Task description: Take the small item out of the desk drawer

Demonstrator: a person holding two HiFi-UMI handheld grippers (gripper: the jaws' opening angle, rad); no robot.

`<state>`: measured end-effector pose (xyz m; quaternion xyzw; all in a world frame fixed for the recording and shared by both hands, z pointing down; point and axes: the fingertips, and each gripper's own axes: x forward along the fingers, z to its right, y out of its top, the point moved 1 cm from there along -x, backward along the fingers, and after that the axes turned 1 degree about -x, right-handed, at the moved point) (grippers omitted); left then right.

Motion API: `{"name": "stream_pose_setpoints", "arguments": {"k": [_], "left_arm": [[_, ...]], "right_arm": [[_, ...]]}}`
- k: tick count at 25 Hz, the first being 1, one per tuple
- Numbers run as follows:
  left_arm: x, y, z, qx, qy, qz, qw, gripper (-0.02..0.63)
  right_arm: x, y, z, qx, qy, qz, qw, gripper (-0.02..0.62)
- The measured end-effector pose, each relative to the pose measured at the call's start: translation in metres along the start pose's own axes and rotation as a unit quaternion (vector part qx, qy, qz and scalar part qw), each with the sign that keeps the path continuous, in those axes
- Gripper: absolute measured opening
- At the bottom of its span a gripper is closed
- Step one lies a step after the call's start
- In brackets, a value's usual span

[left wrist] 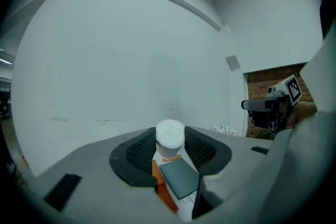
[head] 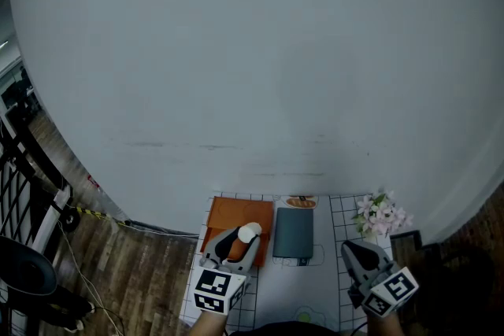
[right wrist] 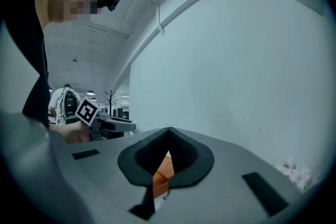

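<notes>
No readable text anywhere. The only markings are the black-and-white square codes on my marker cubes point(head: 216, 291), and an orange oval print point(head: 299, 202) at the far edge of the grid mat point(head: 346, 216) that is too small to make out.

The desk is cut off at the bottom of the head view, so only a strip of it shows under the big white wall point(head: 252, 51). I can't tell which piece is the drawer. An orange box point(head: 236, 215) lies on the mat with a dark teal slab point(head: 294, 234) just beside it on the right, and pale flowers point(head: 380, 214) stand further right. My left gripper covers part of the orange box.

The left gripper point(left wrist: 171, 137) is fairly wide, with its jaws clamped on the small item point(left wrist: 170, 132). That's a white, round-topped piece sitting between the ribbed pads point(left wrist: 137, 150). It's held up off the mat, above the orange box and the slab. The item's lower part is hard to read; it looks orange in the head view.

The right gripper point(right wrist: 168, 134) has its jaws together, the tips meeting with only a thin slit below them. Nothing is between them, and a bit of the orange box shows through the slit. It hangs apart from the left one, over the desk's right side.
</notes>
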<state>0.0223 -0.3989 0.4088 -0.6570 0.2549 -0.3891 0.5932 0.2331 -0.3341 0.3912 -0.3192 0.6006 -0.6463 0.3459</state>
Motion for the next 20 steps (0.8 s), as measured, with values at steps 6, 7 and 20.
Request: {"name": "stream_pose_setpoints", "arguments": {"k": [6,7,20], "left_arm": [[0.003,-0.008,-0.004,0.001,0.002,-0.008,1.0000,0.175],[0.004,-0.009,-0.004,0.001,0.002,-0.010,0.9999,0.175],[0.001,-0.016,0.002,0.001,0.000,-0.020,0.9998,0.175]], "right_arm": [[0.007,-0.006,-0.001,0.005,0.008,-0.003,1.000,0.003],[0.007,-0.007,0.000,0.007,0.008,-0.004,1.000,0.003],[0.004,-0.010,-0.006,0.016,0.016,-0.005,1.000,0.003]]}}
